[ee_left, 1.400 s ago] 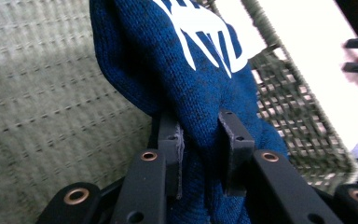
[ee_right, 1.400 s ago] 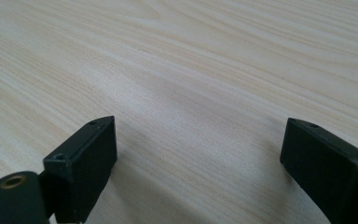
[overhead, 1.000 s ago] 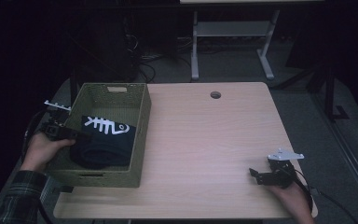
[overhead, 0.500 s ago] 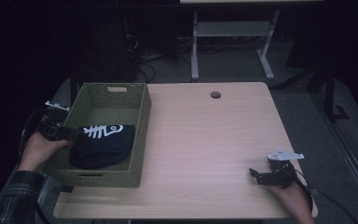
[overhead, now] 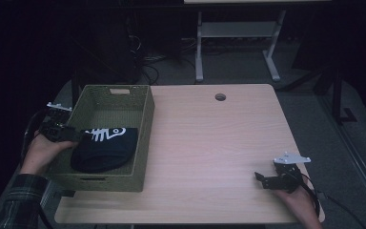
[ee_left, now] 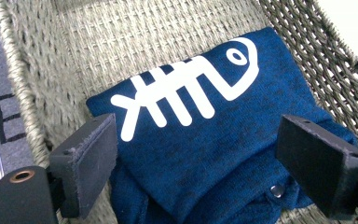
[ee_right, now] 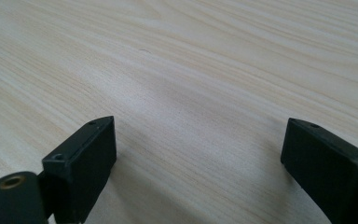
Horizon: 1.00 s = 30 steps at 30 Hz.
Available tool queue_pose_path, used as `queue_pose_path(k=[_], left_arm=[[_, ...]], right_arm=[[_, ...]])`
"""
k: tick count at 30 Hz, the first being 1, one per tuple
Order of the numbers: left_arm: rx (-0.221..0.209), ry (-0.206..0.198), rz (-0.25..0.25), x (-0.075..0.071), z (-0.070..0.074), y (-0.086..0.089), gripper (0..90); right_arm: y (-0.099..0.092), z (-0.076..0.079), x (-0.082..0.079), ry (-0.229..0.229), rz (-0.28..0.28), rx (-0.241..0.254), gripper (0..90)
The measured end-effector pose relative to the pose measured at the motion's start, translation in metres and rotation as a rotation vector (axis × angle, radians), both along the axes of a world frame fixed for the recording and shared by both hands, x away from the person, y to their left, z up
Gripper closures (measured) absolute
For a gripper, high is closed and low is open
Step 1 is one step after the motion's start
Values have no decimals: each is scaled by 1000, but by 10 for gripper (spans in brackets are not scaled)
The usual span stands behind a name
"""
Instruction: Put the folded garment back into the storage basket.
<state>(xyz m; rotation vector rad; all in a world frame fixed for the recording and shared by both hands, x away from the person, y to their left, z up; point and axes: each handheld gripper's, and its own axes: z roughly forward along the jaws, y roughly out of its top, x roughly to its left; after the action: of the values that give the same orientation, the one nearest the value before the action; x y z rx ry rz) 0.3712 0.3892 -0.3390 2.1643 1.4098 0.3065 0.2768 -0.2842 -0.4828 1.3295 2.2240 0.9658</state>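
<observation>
Folded navy garment with white fishbone print (overhead: 106,149): deposited in woven basket (overhead: 116,90), at 9 o'clock on the table (overhead: 219,143).

Left gripper (overhead: 74,137): jaws just opened wide, nothing clamped, garment lying loose between them.

Right gripper (overhead: 262,179): wide open, empty, at 4 o'clock.

Step judged: release. Next: withdrawal clear of the basket rim is called for.

A dim lab or office workroom is showing here: a pale wood desk (overhead: 219,143) with a cable hole (overhead: 220,97) is standing on grey carpet (overhead: 238,71), with loose cables (overhead: 147,62) and a white desk frame (overhead: 233,33) lying beyond the jaws.
</observation>
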Motion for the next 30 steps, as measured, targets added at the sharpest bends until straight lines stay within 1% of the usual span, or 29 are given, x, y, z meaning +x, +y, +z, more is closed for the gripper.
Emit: queue_pose_path(k=[4, 8, 10, 13, 22, 24, 26, 27, 28, 29, 30], left_arm=[[7, -12, -4, 0, 2, -5, 131], [4, -24, -9, 0, 3, -11, 131], [3, -29, -15, 0, 5, -16, 131], [2, -47, -32, -1, 7, -25, 131], [-14, -92, -89, -4, 15, -57, 131], [-28, -103, -98, -4, 17, -66, 131], [-26, -107, -126, -5, 18, -75, 132], [-27, -115, -142, -6, 20, -85, 131], [-27, -115, -142, -6, 20, -85, 131], [-36, -120, -146, -6, 20, -90, 131], [-32, -125, -154, -7, 21, -94, 132]], right_arm=[[0, 0, 0, 0, 0, 0, 99], [0, 0, 0, 0, 1, -2, 99], [0, 0, 0, -1, 2, -2, 99], [0, 0, 0, -1, 2, -2, 100], [0, 0, -1, 0, 9, -4, 101], [0, 0, -1, 0, 10, -4, 101], [0, 0, -1, 0, 11, -4, 102], [0, 0, -1, 0, 12, -4, 102], [0, 0, -1, 0, 12, -4, 102], [0, 0, -1, -1, 13, -4, 102], [0, 0, -1, -1, 13, -4, 101]])
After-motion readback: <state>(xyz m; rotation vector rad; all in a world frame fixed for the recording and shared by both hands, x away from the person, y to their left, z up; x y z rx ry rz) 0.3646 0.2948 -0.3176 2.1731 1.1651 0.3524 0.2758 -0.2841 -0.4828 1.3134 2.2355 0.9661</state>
